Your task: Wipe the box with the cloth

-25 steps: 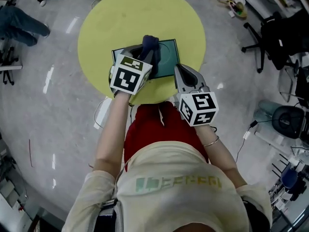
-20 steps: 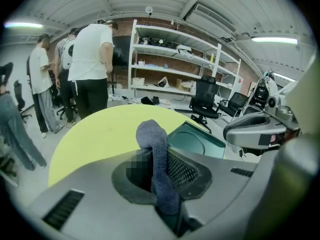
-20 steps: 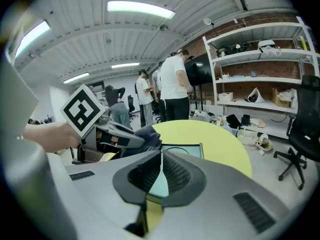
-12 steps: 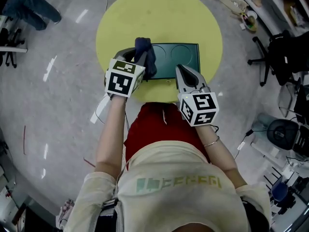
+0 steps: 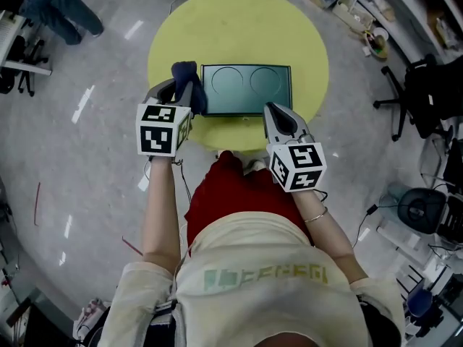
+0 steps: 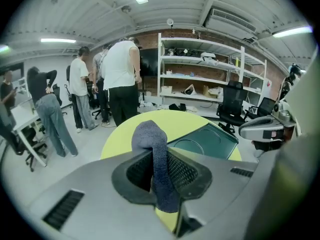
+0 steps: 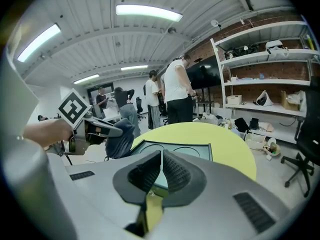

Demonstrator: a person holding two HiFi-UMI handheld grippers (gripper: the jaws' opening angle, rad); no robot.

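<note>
- Two claws are held out low in the frame, in front of the person's body; the right claw (image 5: 279, 116) has its jaws pressed together with nothing between them and hovers at the box's near right corner
- Left of centre, the left claw (image 5: 181, 91) is clamped on the dark blue cloth (image 5: 187, 76), which stands up out of the jaws in a narrow folded bunch
- That cloth sits just beside the left edge of the box (image 5: 246, 89), off its top; whether it touches the side wall cannot be told
- At the middle of the frame, the dark green box lies flat near the near edge of the round yellow tabletop (image 5: 239, 20), its lid showing two embossed circles
- Nothing pins the box, so a firm stroke from the left could slide it across the tabletop instead of wiping it; steadying it with the right claw would likely help
- Only a thin fold is pinched, so dragging hard might tug the cloth loose, or let bare jaw tips scrape the lid
- Beyond the tabletop, people (image 6: 117, 79) stand by shelves (image 6: 200, 79) at the top of the left gripper view
</note>
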